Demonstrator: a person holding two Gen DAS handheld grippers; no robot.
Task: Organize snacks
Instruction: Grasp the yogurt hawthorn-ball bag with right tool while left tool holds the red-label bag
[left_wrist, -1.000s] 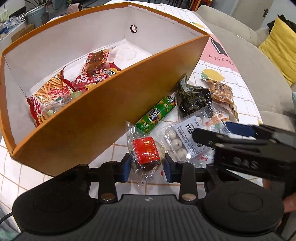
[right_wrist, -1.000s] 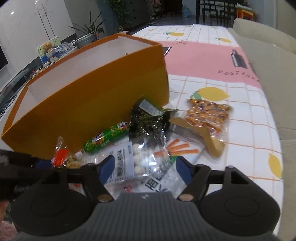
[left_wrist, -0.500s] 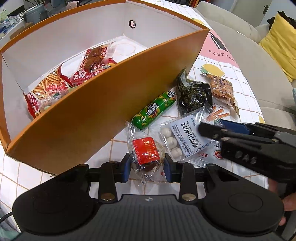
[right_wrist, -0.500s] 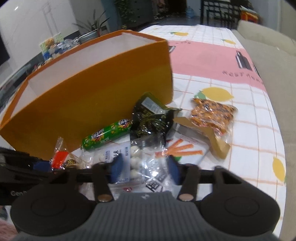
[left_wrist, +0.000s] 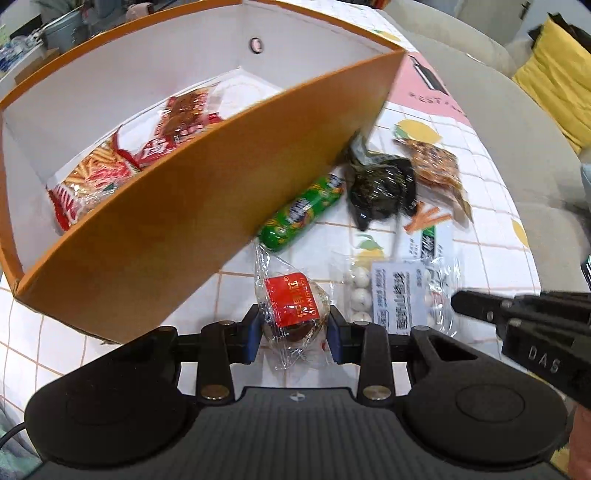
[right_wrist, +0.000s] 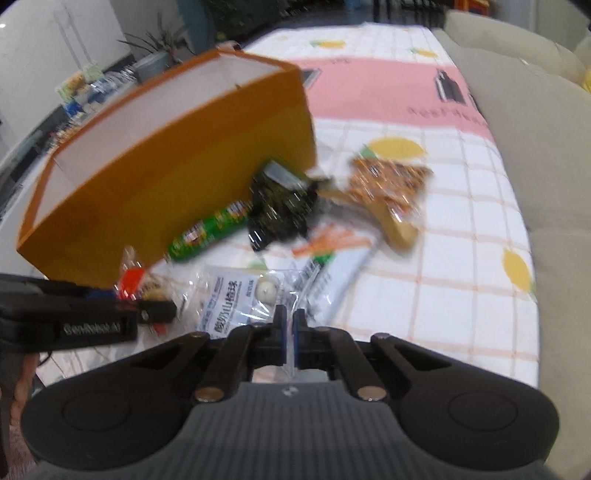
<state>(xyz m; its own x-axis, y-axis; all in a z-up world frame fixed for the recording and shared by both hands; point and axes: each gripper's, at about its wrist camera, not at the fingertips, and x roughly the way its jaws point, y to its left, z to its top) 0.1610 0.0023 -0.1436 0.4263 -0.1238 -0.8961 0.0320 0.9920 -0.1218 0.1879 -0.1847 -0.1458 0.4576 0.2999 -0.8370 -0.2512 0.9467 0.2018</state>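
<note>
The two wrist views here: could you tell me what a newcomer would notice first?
The big orange box fills the left, with red snack packs inside. The left gripper clamps a red-labelled snack pouch beside the box. The right gripper pinches the clear packet of white balls on the lemon-print tablecloth.

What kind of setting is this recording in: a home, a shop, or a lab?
Most likely a home living room. A beige sofa with a yellow cushion runs beside the table, which wears a lemon-print tablecloth, and potted plants stand behind.

Checked tablecloth (left_wrist: 491, 254), orange box (left_wrist: 192, 236), loose snacks (left_wrist: 303, 214)
</note>
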